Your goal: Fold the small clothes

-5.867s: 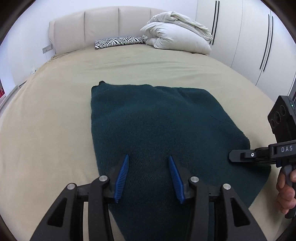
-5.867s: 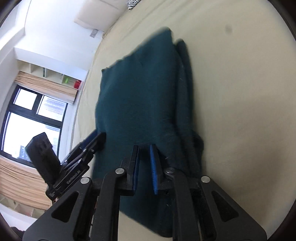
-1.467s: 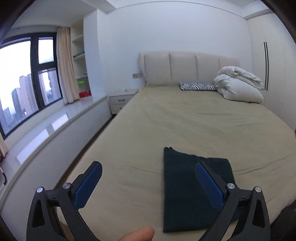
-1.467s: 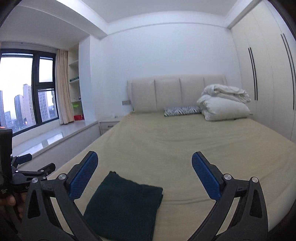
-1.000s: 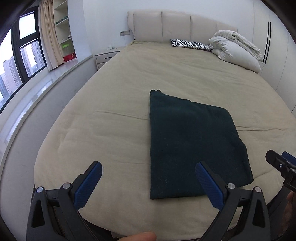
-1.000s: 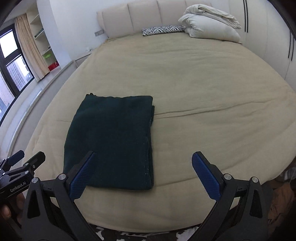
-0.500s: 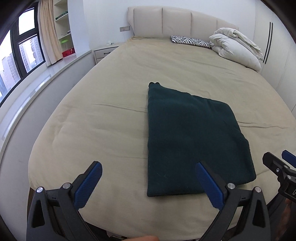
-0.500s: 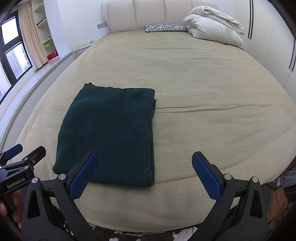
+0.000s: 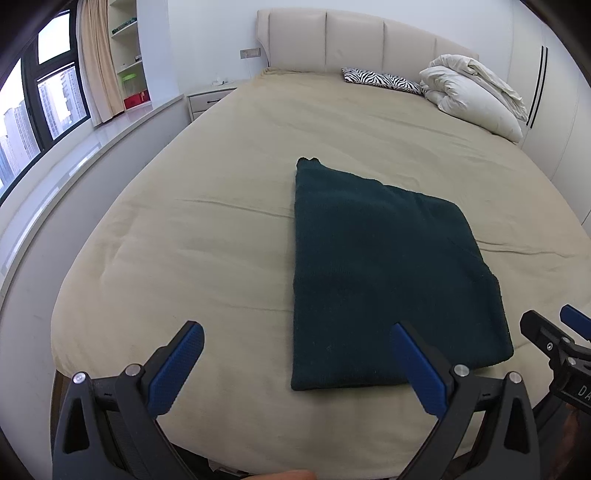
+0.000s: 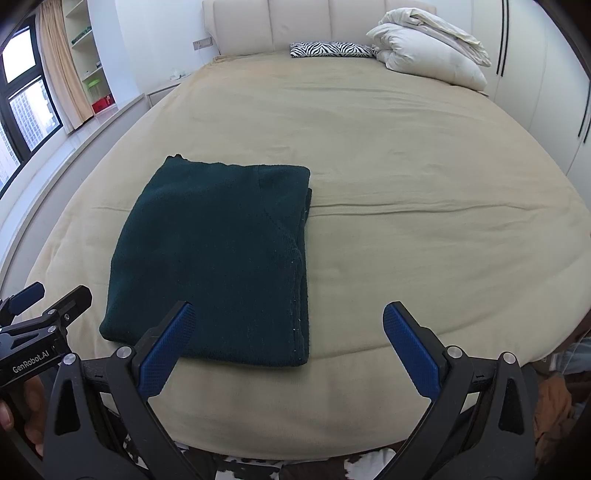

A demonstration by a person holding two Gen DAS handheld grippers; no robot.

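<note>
A folded dark green garment point(image 9: 384, 269) lies flat near the foot of a beige bed point(image 9: 221, 240), touched by neither gripper. The left gripper point(image 9: 295, 363) and right gripper point(image 10: 288, 343) hang over the bed's foot edge, jaws spread wide and empty. At the headboard point(image 10: 295, 22), well apart from the garment, sit a zebra pillow point(image 10: 330, 49) and a bundled white duvet point(image 10: 428, 40).

Folded dark green garment point(image 9: 384, 273) flat on beige bed point(image 9: 207, 236), left gripper point(image 9: 295, 363) spread wide, empty
</note>
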